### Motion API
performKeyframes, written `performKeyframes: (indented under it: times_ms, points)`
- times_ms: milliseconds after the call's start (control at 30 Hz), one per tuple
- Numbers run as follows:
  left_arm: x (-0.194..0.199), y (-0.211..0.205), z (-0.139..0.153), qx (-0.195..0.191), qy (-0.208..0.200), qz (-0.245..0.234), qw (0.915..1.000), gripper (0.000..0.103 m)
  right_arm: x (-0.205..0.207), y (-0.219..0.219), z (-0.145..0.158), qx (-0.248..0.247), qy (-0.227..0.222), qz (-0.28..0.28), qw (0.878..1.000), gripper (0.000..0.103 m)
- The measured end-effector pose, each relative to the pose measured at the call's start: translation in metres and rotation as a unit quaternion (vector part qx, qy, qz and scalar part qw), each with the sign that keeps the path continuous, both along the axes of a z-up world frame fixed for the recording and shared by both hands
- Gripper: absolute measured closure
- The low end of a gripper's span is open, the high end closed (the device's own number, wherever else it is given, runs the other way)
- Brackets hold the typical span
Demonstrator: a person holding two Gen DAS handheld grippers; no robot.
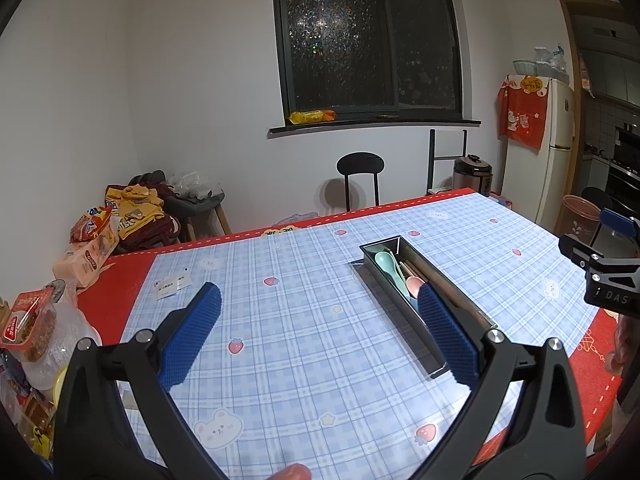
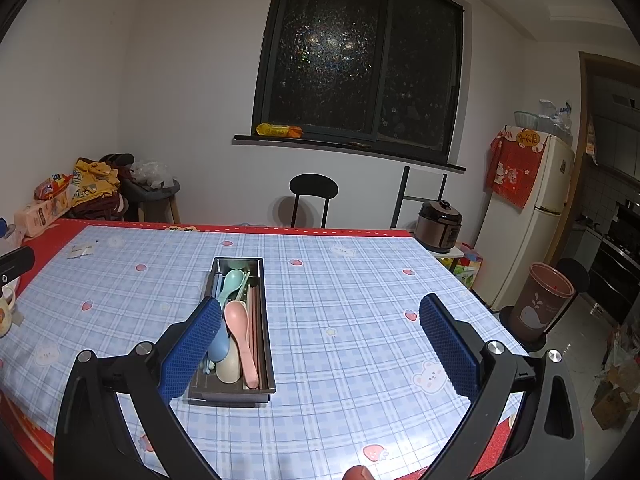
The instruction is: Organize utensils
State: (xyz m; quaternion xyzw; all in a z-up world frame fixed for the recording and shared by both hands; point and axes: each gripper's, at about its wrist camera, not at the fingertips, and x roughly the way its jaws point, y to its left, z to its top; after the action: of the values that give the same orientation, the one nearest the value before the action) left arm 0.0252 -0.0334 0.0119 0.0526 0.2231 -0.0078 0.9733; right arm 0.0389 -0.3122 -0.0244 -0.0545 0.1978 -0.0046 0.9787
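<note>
We are in a home dining room that opens onto a kitchen. Ahead of our fingers lies a table (image 2: pixel 360 320) under a checked cloth with strawberries and bears. Beyond it stand a black chair (image 2: pixel 313 196), a rice cooker (image 2: pixel 439 226) and a fridge (image 2: pixel 532 216) draped in red cloth. Clothes (image 1: pixel 140 210) pile up far left.
</note>
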Motion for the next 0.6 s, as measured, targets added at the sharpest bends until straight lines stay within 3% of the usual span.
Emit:
performKeyframes:
  times_ms: [600]
  points:
    - [0.0009,0.0025,-0.0034,-0.006,0.009,0.002,0.9999,0.006,0.0019,-0.0009,-0.0045,-0.001,0.003,0.001,1.000,0.006]
